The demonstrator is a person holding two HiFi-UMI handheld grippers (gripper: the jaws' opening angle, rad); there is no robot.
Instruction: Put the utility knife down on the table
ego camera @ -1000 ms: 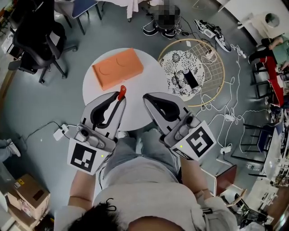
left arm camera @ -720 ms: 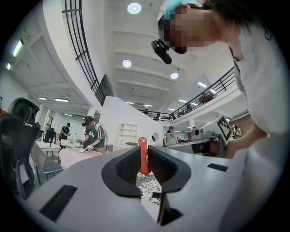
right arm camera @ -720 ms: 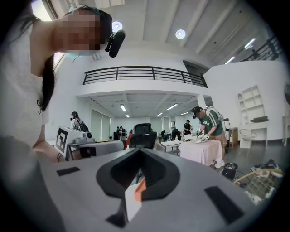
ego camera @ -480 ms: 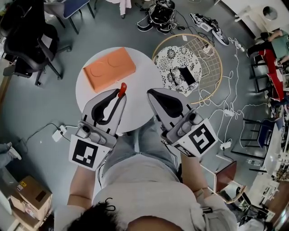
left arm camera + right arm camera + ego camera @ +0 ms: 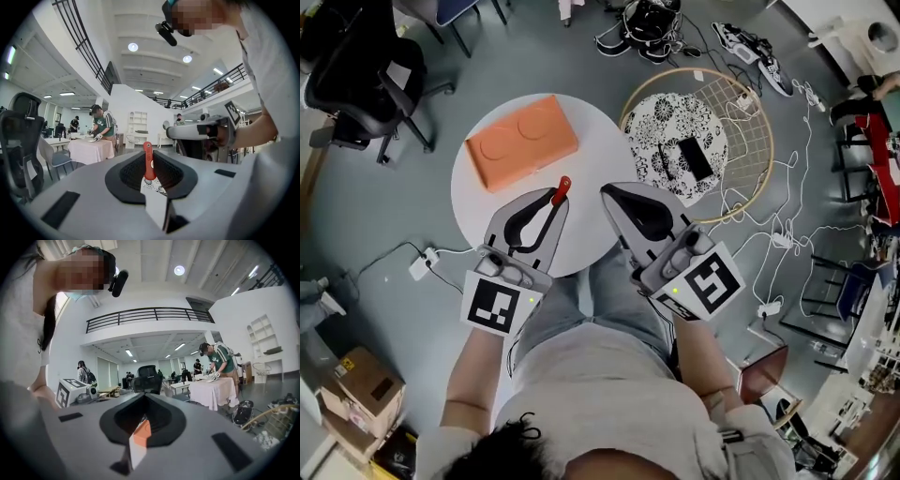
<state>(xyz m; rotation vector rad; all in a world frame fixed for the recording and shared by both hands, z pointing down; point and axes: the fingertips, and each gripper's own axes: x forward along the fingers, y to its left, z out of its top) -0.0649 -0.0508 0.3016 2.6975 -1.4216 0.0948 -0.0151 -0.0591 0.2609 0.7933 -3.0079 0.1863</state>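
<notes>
A red utility knife [image 5: 562,190] sticks out from the tip of my left gripper [image 5: 555,202], which is shut on it above the near part of the round white table [image 5: 600,150]. In the left gripper view the red knife handle [image 5: 148,159] stands upright between the closed jaws of the left gripper [image 5: 149,177]. My right gripper [image 5: 614,194] hovers beside it over the table's near right edge, shut with nothing in it. The right gripper view shows the right gripper [image 5: 140,427] with its jaws together and only a sliver of orange and white behind them.
An orange box [image 5: 522,141] lies on the far left of the table. Right of the table is a round hoop [image 5: 759,122] with a patterned cloth [image 5: 675,141] and a black device [image 5: 695,159]. An office chair [image 5: 356,75] stands far left; cables [image 5: 787,234] trail on the right.
Both grippers have shifted slightly forward over the table, the left one a little to the right. The knife stays held in the left gripper.
</notes>
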